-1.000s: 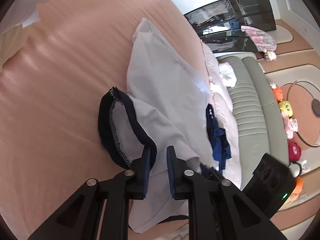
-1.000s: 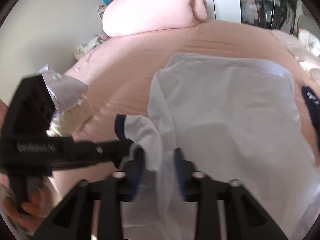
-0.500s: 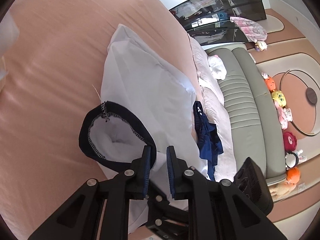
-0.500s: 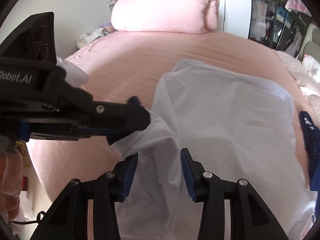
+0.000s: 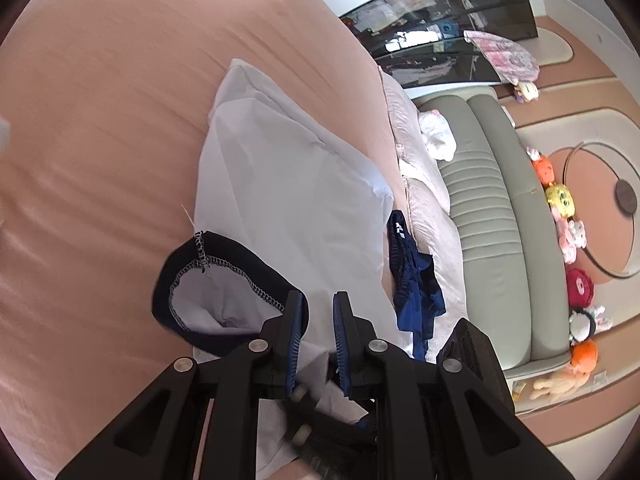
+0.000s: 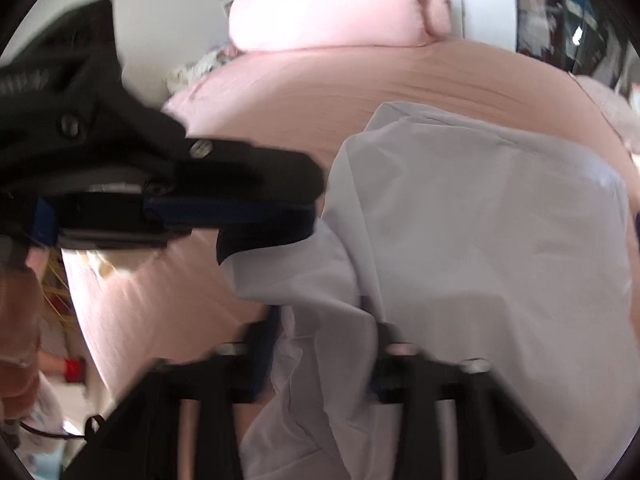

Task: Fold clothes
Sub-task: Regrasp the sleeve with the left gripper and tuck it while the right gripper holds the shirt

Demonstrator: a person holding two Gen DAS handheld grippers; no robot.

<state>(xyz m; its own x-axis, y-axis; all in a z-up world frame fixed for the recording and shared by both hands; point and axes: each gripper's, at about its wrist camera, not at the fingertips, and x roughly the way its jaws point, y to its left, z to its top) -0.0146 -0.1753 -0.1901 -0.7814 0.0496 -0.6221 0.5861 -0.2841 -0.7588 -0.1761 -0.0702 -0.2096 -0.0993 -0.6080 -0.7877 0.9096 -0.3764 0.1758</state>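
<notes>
On a pink bed (image 5: 100,128), the left gripper (image 5: 316,332) pinches white cloth just behind the navy-trimmed sleeve cuff (image 5: 224,280) of a white shirt (image 5: 288,200), its blue pads drawn close with the fabric bunched between them. In the right wrist view, the right gripper (image 6: 326,360) sits at the near edge of the same shirt (image 6: 480,248); cloth drapes between its widely parted fingers, and blur leaves it unclear whether they bite or merely straddle. The left gripper (image 6: 240,204) crosses that view from the left, so the sleeve lies to the left of the shirt's body and the left hand is the nearer one to it. The shirt's long axis runs away from both tools towards the pink bolster (image 6: 340,4). Judging by this, the sleeve would fold rightward across the body. Navy shorts (image 5: 416,292) lie beside the shirt, near the grey sofa (image 5: 488,216)
</notes>
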